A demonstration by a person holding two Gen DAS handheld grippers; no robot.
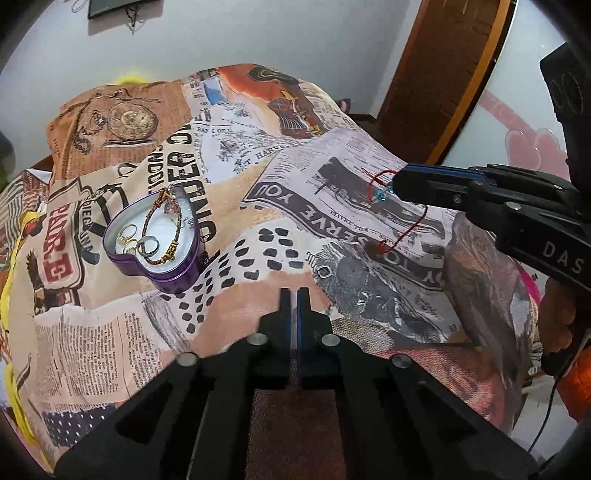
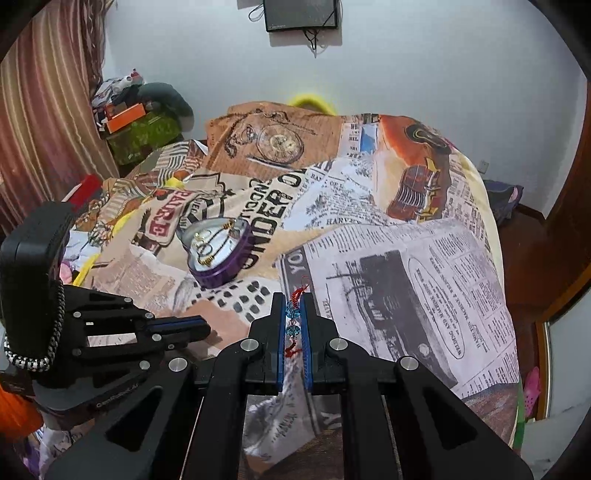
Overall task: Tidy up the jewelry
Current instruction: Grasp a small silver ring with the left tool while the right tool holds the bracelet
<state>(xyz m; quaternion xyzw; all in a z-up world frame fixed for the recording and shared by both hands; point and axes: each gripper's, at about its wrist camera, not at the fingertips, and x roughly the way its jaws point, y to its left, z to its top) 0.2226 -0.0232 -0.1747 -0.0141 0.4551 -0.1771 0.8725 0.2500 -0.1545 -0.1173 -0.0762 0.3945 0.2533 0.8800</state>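
Note:
A purple heart-shaped tin stands open on the printed bedsheet, holding several rings and a braided gold-brown bracelet. My right gripper is shut on a red cord bracelet with blue beads. The cord's loop hangs down to the sheet in the left wrist view. My left gripper is shut with nothing visible between its fingers, hovering over the sheet right of the tin. A small silver ring lies loose on the sheet just right of its fingertips.
The newspaper-print bedsheet covers a humped bed. A curtain and a pile of clutter are at the far left. A wooden door stands at the right, and a dark screen hangs on the wall.

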